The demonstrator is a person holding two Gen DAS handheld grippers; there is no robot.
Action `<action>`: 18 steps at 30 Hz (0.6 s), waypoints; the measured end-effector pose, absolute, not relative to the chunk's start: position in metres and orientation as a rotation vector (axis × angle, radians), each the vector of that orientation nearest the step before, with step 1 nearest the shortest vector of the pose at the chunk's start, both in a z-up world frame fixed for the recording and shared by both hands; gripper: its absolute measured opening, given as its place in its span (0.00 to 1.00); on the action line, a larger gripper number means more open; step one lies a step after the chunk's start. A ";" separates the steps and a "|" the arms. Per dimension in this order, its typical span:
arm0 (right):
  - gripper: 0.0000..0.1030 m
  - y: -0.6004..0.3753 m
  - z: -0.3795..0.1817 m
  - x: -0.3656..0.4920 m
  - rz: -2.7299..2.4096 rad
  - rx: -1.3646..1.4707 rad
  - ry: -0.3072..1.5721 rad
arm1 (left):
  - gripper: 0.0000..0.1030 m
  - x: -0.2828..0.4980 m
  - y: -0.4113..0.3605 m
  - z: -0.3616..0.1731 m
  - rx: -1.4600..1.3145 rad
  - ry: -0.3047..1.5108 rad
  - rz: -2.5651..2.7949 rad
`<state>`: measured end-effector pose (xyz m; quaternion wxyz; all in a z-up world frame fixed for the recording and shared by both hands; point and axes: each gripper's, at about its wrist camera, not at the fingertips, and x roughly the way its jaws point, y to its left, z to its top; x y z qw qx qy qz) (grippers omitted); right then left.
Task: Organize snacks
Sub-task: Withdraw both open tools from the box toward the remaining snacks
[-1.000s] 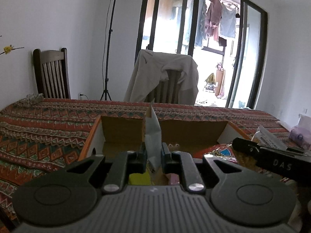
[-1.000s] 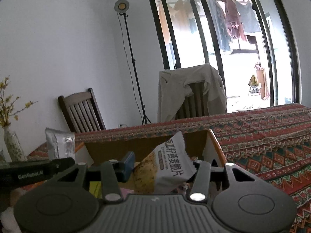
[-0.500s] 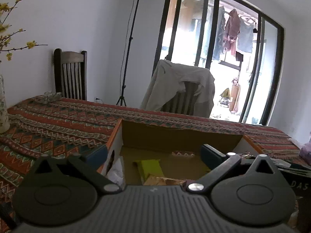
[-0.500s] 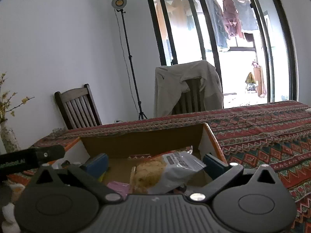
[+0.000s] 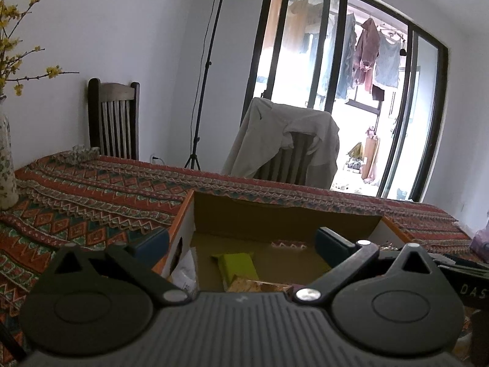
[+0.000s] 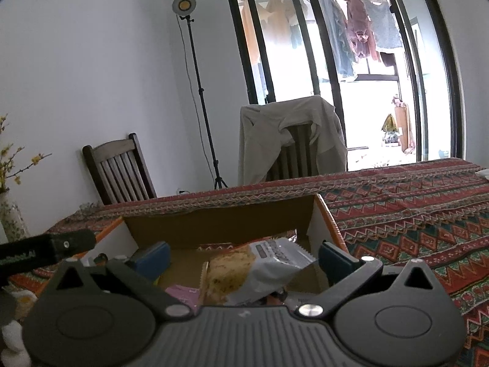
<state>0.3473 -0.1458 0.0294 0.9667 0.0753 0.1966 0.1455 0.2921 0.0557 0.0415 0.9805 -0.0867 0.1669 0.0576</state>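
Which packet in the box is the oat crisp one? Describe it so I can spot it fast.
On the patterned tablecloth sits the open cardboard box. Inside, near its right wall, lies the white crinkled plastic packet, tilted. Unlike the flat pink wrapper beside it, it pictures a golden grainy crisp.

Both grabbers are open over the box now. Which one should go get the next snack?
Probably the left gripper. Loose snack packets seem to lie outside the cardboard box on its side, at the right wrist view's left edge. The right gripper shows only bare tablecloth on its own side.
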 end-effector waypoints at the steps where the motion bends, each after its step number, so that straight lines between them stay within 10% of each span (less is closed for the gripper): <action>1: 1.00 -0.147 0.030 0.347 0.294 0.152 0.396 | 1.00 0.291 0.055 0.043 -0.174 0.329 0.116; 18: 1.00 -0.148 0.069 0.304 0.310 0.112 0.340 | 1.00 0.233 0.050 0.090 -0.180 0.251 0.130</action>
